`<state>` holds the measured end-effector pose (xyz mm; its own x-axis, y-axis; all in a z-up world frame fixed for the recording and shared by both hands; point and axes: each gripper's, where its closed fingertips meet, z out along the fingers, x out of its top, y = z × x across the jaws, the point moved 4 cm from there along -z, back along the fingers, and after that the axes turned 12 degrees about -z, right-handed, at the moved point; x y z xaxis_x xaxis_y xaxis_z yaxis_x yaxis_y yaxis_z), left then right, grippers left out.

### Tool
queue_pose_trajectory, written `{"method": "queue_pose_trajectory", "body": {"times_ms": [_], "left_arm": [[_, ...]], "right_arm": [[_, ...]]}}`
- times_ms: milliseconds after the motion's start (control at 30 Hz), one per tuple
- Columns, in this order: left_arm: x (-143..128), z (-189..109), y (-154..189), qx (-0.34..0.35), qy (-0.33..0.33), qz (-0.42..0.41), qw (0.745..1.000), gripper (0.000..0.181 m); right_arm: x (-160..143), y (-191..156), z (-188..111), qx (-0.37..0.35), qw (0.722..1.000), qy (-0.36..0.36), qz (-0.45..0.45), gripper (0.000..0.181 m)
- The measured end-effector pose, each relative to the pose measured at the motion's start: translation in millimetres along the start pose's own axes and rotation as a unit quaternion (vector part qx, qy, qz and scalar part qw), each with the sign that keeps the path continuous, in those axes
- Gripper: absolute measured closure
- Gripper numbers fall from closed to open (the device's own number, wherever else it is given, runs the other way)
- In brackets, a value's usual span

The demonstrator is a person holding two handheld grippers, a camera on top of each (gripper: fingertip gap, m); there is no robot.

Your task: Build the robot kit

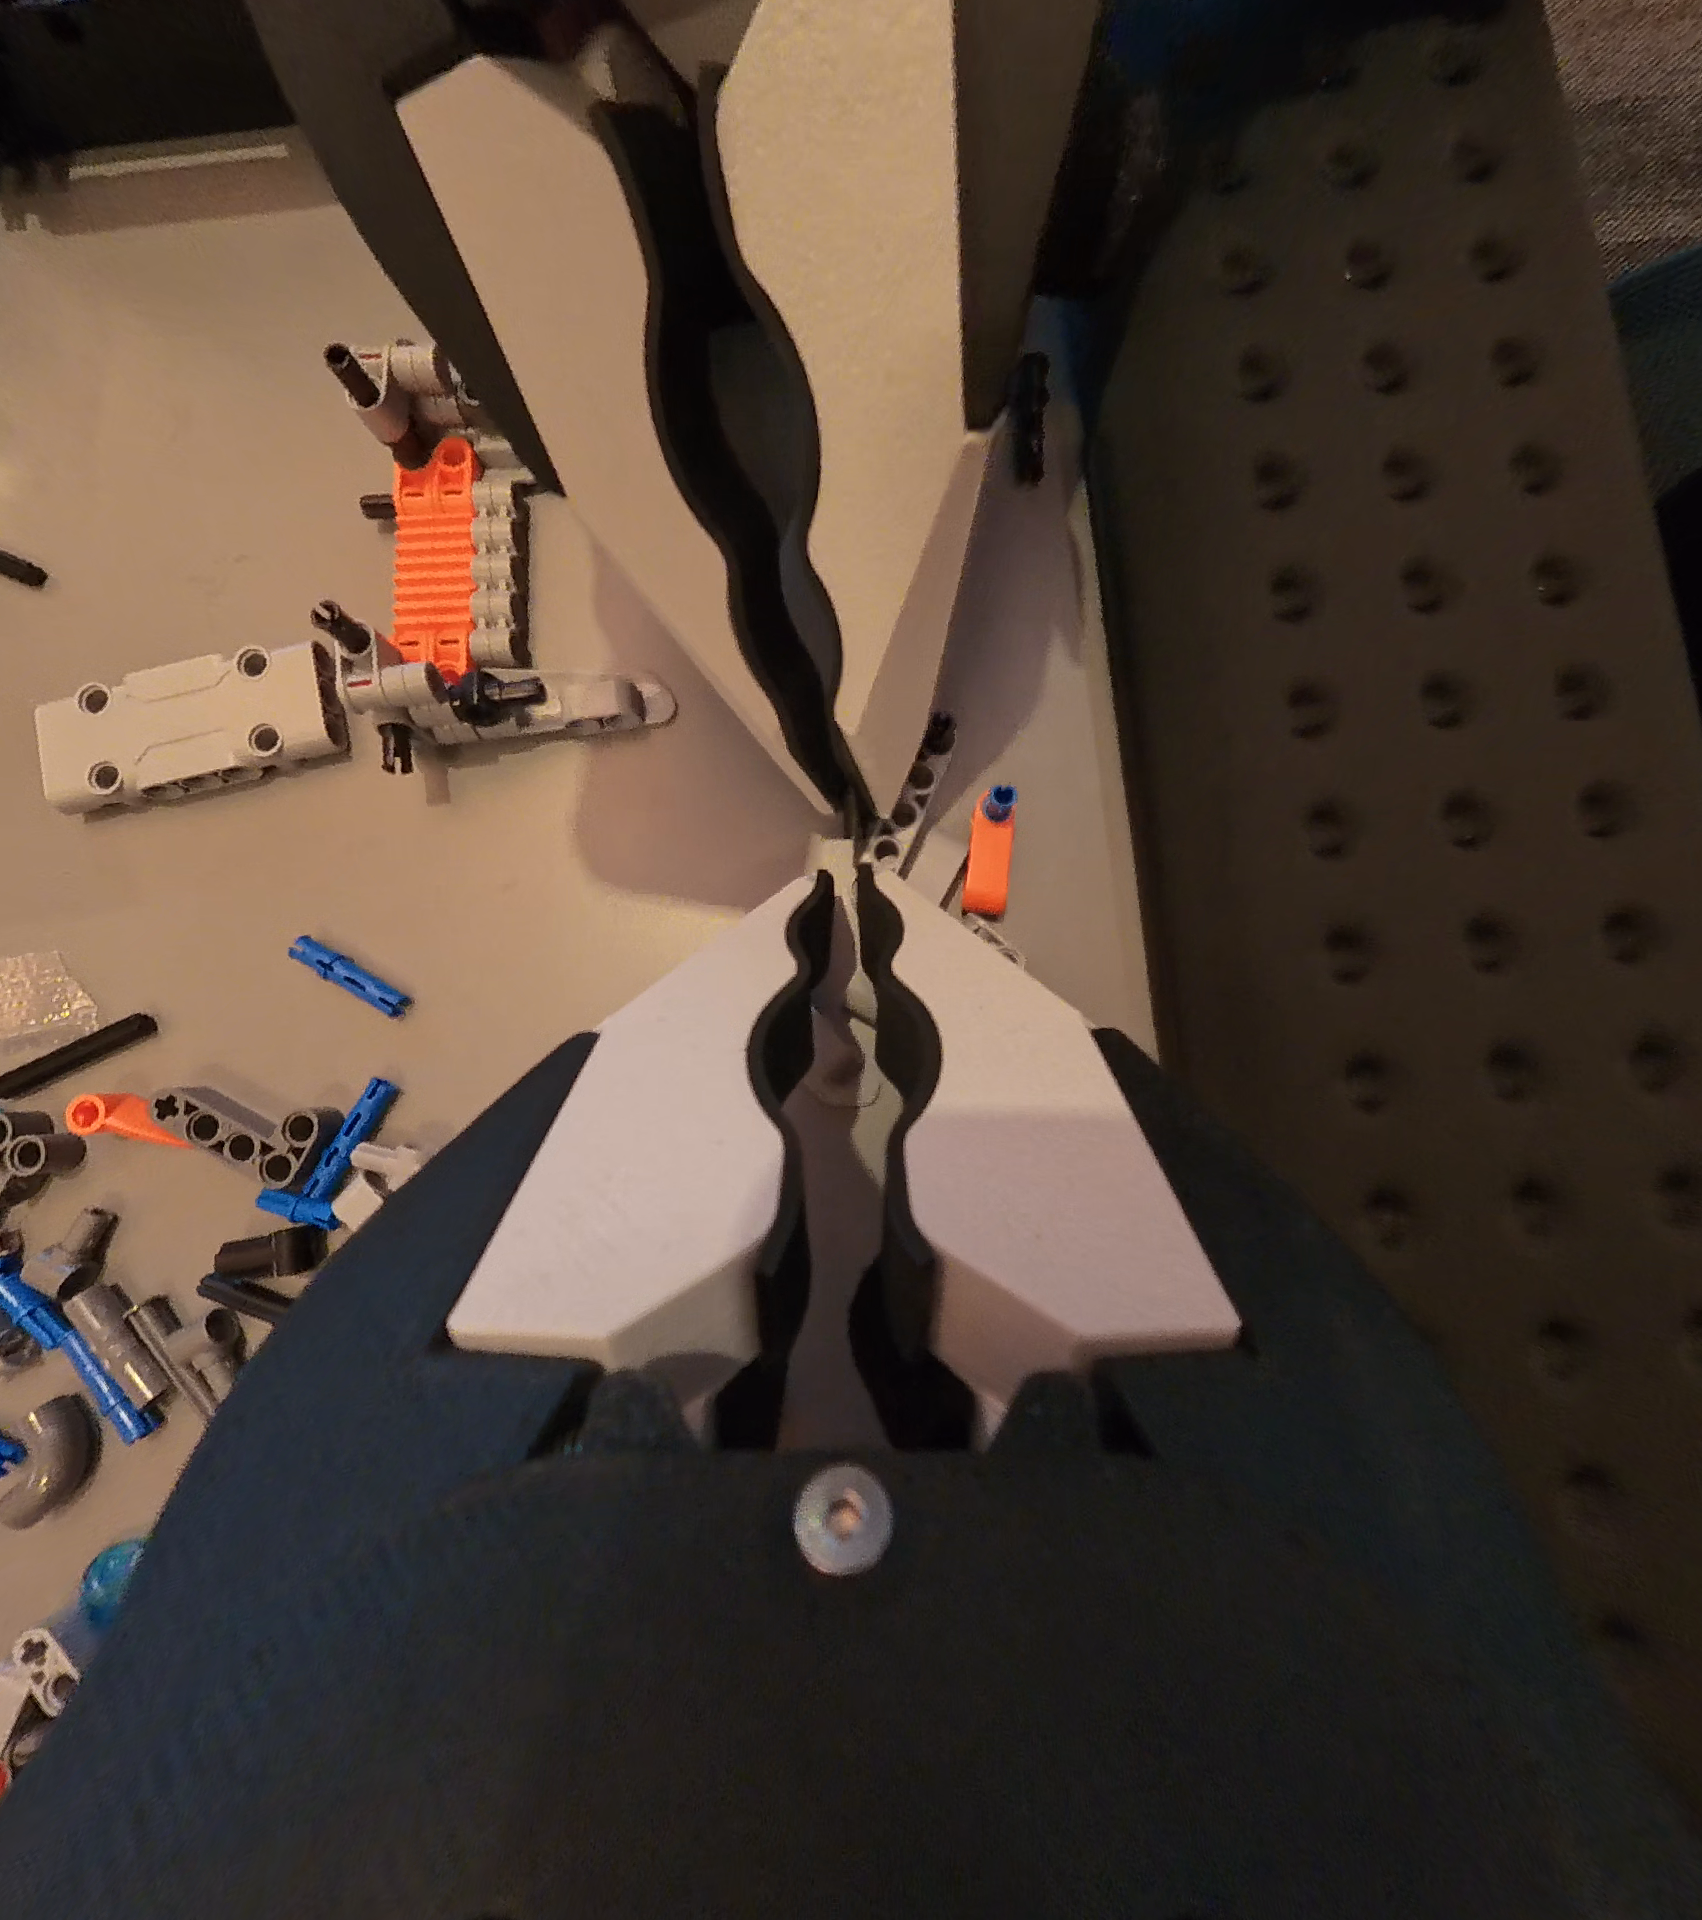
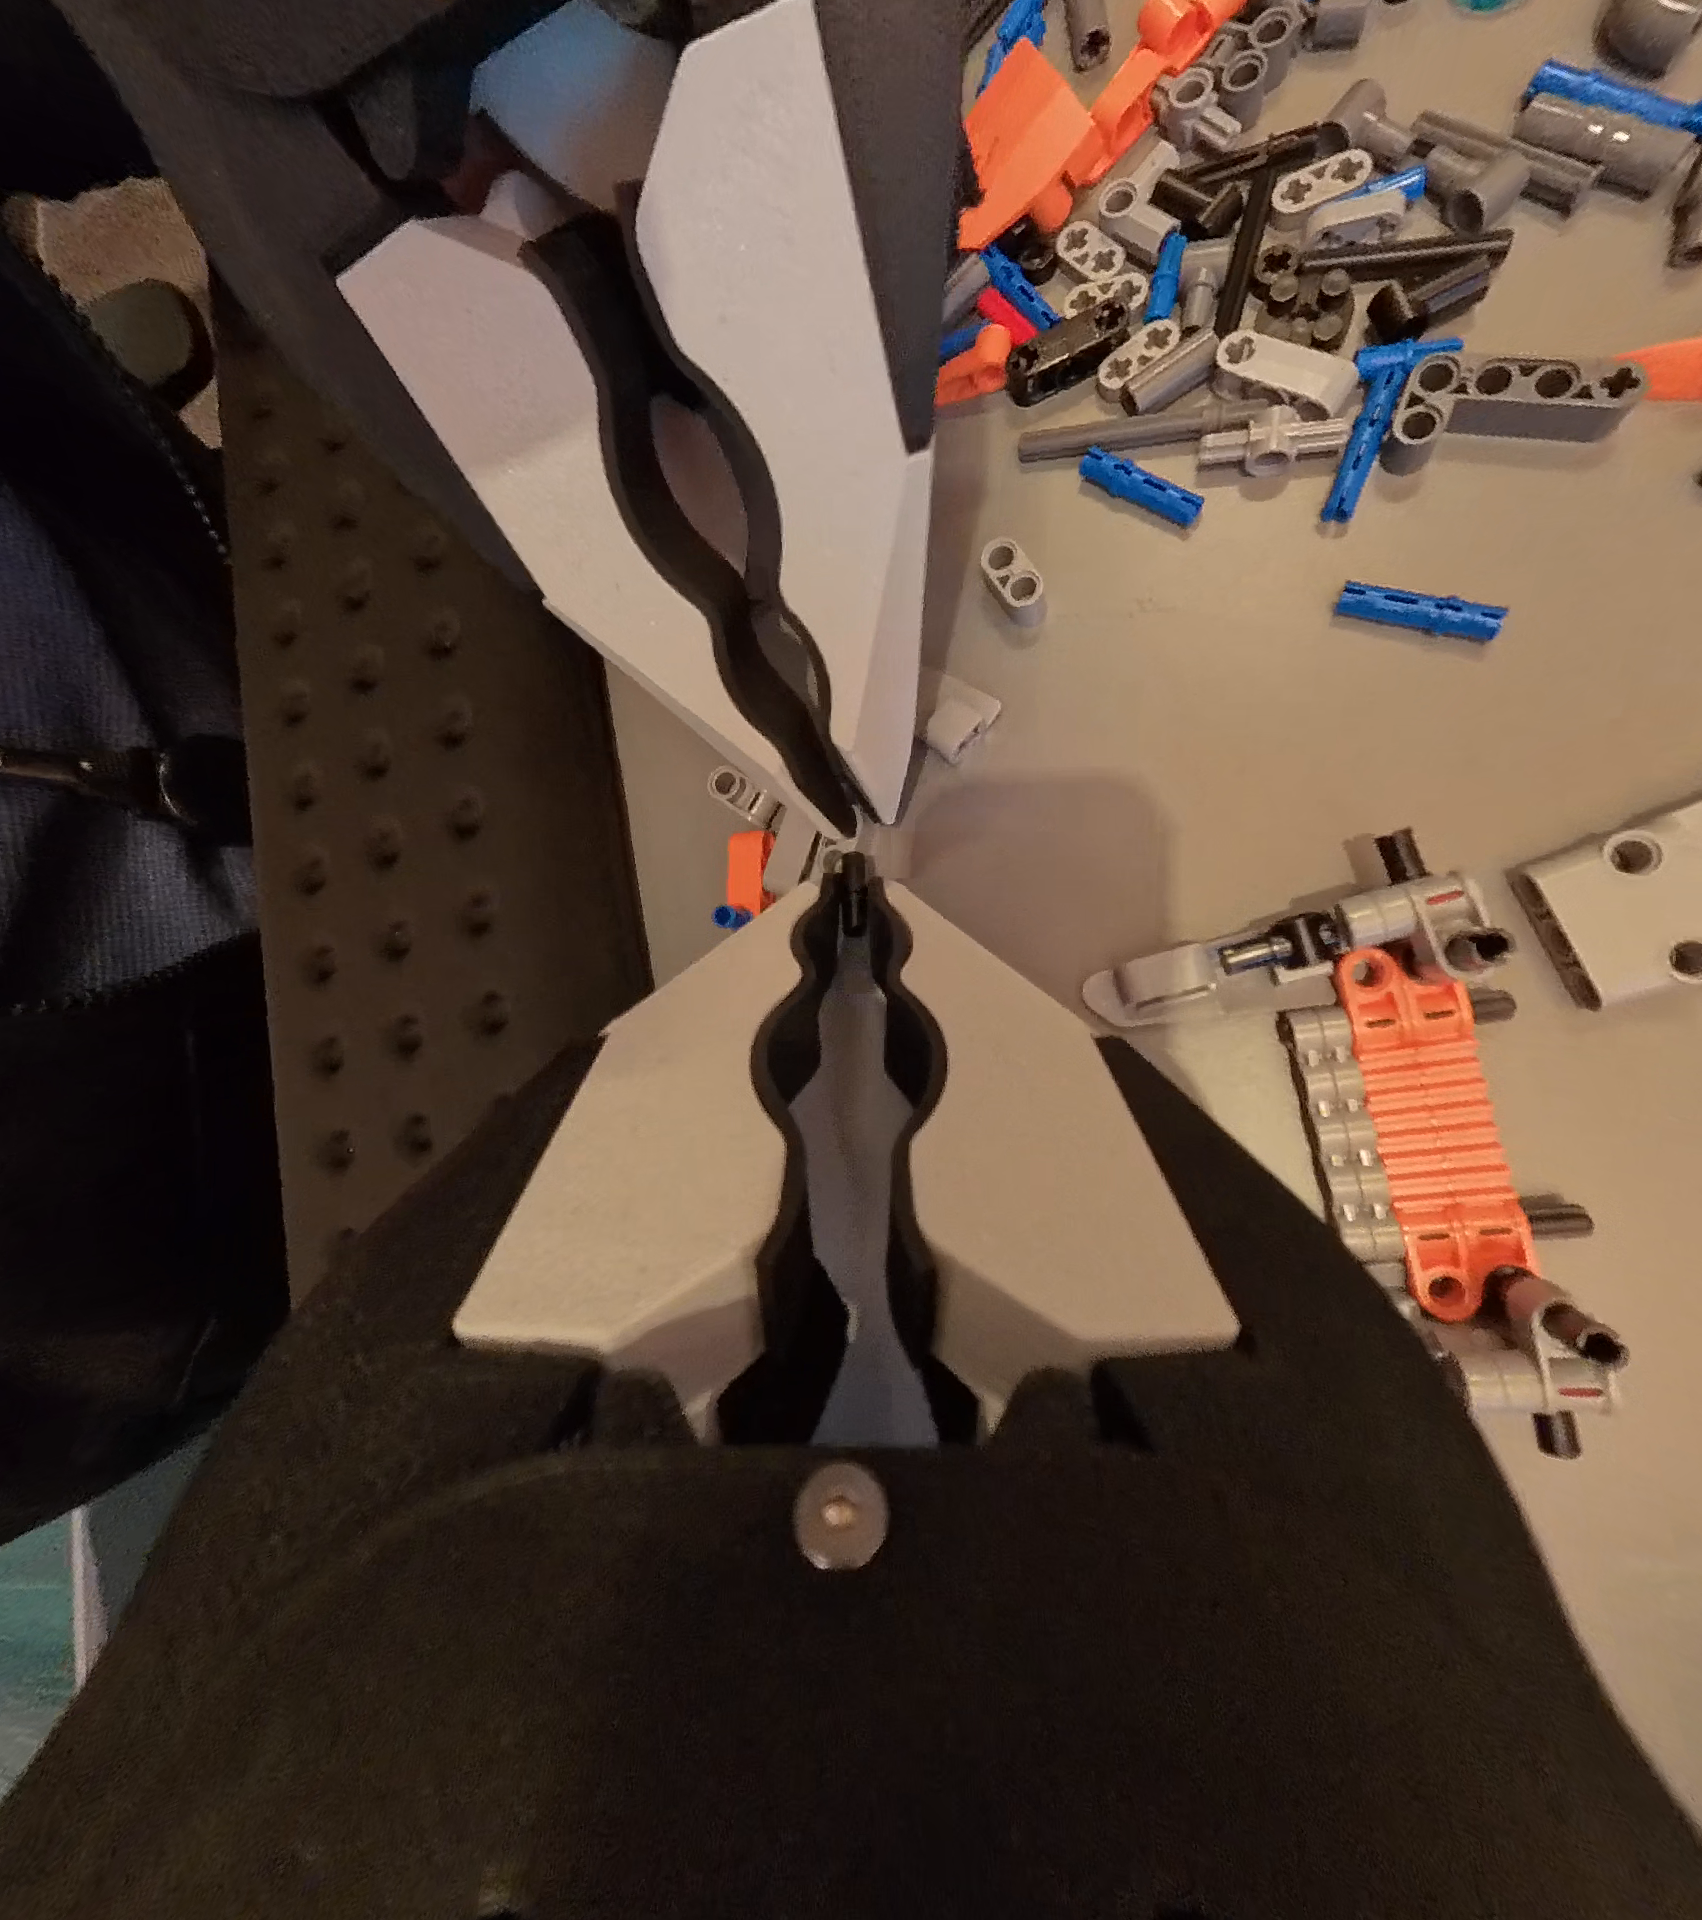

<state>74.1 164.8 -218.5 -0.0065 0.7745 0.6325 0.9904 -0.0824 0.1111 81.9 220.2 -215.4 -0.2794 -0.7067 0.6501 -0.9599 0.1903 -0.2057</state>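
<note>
Inspecting from largest item down:

- **Table** (image 1: 203, 343): grey. The bare patch lies between the tips and the build, which is the only open room close by.
- **Mat** (image 1: 1398, 727): dark and studded. It runs along the table edge, just beside the tips on the person's side. Judged: a small part let go here could drop over that edge.
- **L gripper** (image 1: 842, 883): jaws nearly together w/ a thin slit left. Cannot tell whether it clamps anything.
- **R gripper** (image 2: 849, 883): closed on the pin, tip to tip w/ L gripper.
- **Build** (image 2: 1418, 1122): orange and grey, near R gripper but apart from it.
- **Block** (image 1: 192, 727): pale grey, next to the build.
- **Pile** (image 2: 1242, 260): loose parts, well apart from the tips.
- **Beam** (image 1: 904, 816): grey, holed, at the meeting point of the tips, touching or nearly so.
- **Pin** (image 2: 849, 902): black, held only at the extreme tip. Judged: the hold is slight and the pin is apt to pivot if pushed off-axis, so approach should be kept straight and slow
</note>
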Motion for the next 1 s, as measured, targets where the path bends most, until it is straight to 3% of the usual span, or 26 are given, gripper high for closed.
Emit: {"method": "queue_pose_trajectory", "body": {"times_ms": [233,367,500,700,867,1000], "left_arm": [[4,3,-1,0.009,0.005,0.0,1.0,0.176],[14,-1,3,0.032,0.031,0.043,0.998,0.168],[23,-11,3,0.094,0.058,0.095,0.989,0.179],[27,-25,3,0.161,0.078,0.136,0.974,0.18],[31,-40,4,0.186,0.114,0.111,0.97,0.18],[33,-47,5,0.194,0.137,0.102,0.966,0.181]], "right_arm": [[-4,-1,-6,-0.01,1.0,0.008,-0.003,0.179],[3,1,-15,-0.004,0.999,0.038,0.013,0.179],[14,1,-25,0.019,0.996,0.081,0.036,0.179],[26,1,-32,0.026,0.993,0.107,0.053,0.179],[38,0,-41,0.021,0.982,0.176,0.066,0.173],[45,-2,-44,0.019,0.973,0.22,0.067,0.179]]}}
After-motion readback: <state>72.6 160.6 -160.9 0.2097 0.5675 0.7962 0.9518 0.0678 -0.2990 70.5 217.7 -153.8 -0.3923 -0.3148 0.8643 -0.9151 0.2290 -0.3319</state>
